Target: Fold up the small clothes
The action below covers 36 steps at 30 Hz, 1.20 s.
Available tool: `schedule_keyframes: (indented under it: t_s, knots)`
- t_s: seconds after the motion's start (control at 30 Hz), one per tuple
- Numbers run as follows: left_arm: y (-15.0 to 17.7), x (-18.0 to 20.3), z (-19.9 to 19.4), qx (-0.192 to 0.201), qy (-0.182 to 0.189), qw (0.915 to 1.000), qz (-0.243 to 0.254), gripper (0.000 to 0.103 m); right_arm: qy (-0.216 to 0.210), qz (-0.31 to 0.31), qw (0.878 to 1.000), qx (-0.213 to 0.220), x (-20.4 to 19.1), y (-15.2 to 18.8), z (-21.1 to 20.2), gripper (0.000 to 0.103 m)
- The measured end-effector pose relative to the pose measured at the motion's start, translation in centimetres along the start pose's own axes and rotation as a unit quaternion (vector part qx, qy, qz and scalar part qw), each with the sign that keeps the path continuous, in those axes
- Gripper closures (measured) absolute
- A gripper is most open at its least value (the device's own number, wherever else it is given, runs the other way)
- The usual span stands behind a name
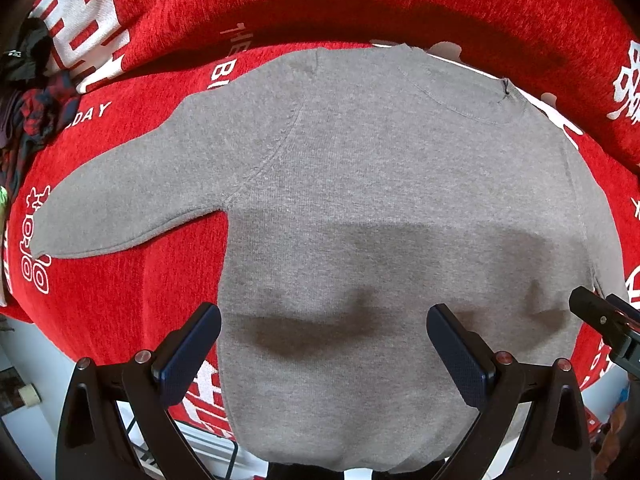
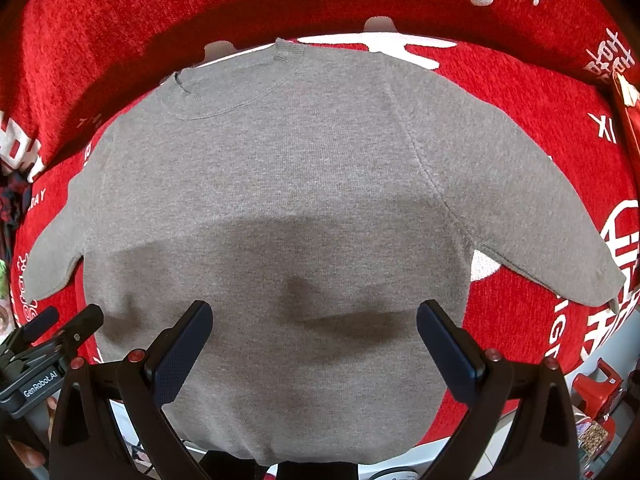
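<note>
A small grey knit sweater (image 1: 380,184) lies flat on a red cover, collar at the far side and both sleeves spread out; the right wrist view shows the same sweater (image 2: 280,184). My left gripper (image 1: 324,340) hovers open above the hem on the sweater's left half, with nothing between its dark blue pads. My right gripper (image 2: 314,336) is open too, over the lower middle of the sweater. The right gripper's tip (image 1: 600,312) shows at the right edge of the left wrist view, and the left gripper (image 2: 60,332) at the left edge of the right wrist view.
The red cover (image 1: 120,280) with white lettering drapes a sofa seat and backrest (image 2: 160,20). A heap of dark and plaid clothes (image 1: 28,112) sits at the far left. Below the seat's front edge are pale floor and red stools (image 2: 596,392).
</note>
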<state>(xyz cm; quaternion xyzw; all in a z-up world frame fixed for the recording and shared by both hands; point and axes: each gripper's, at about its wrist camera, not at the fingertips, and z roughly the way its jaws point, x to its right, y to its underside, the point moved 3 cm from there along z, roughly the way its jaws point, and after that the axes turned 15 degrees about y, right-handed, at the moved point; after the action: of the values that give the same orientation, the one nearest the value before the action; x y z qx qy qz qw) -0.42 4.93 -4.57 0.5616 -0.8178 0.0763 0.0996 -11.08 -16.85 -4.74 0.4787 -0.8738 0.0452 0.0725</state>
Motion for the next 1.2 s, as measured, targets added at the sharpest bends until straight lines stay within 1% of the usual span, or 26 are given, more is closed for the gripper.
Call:
schedule_keyframes:
  t_s: [1.2]
  knots:
    - [0.28,-0.11,0.3,-0.004,0.005,1.0,-0.004,0.0,-0.007,0.003,1.0,-0.008,-0.22,-0.31,0.39,0.001]
